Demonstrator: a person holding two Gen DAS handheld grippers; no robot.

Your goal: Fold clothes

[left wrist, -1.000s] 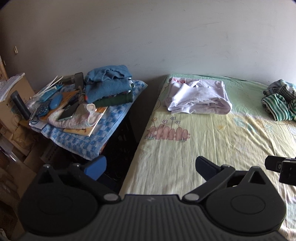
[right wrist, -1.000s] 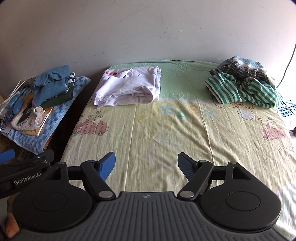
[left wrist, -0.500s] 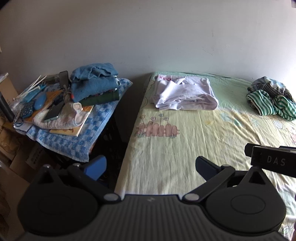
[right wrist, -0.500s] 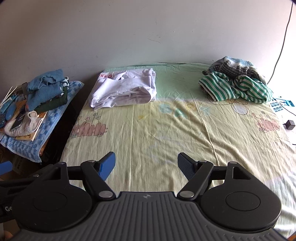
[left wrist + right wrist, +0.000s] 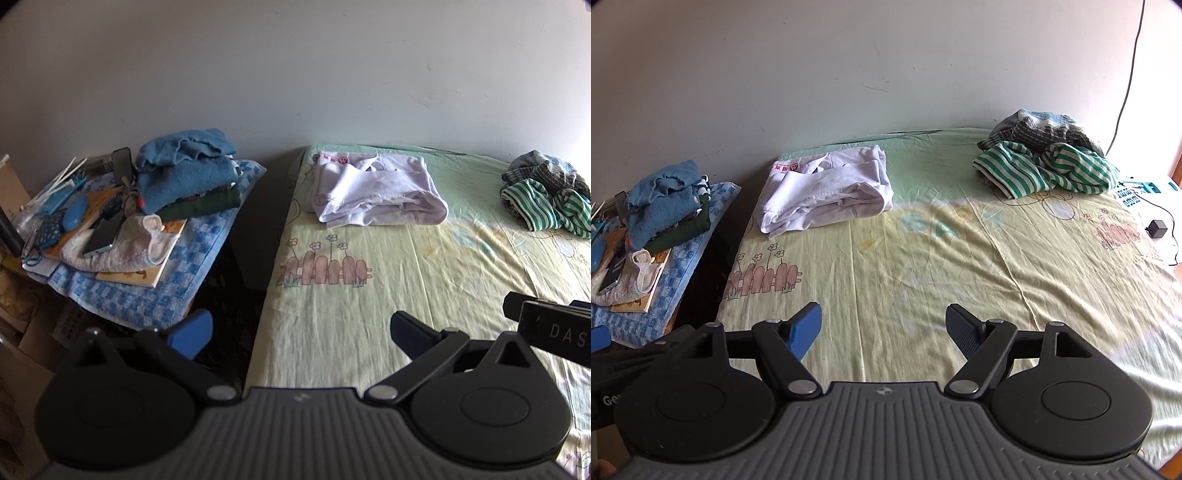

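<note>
Left edge of frame: counter (image 5: 701, 258) under a blue checked cloth carried a stack of folded blue clothes (image 5: 661, 206), a phone (image 5: 105, 234) and books. Left gripper (image 5: 299, 332) sat at lower centre of its view, jaws wide apart, nothing between them. On the bed (image 5: 923, 266), folded white garment (image 5: 827, 195) lay upper left. Right gripper (image 5: 882, 328) hung low centre over bare sheet, also wide open and empty. Striped green-white clothes heap (image 5: 1049, 166) sat unfolded upper right, near the wall.
</note>
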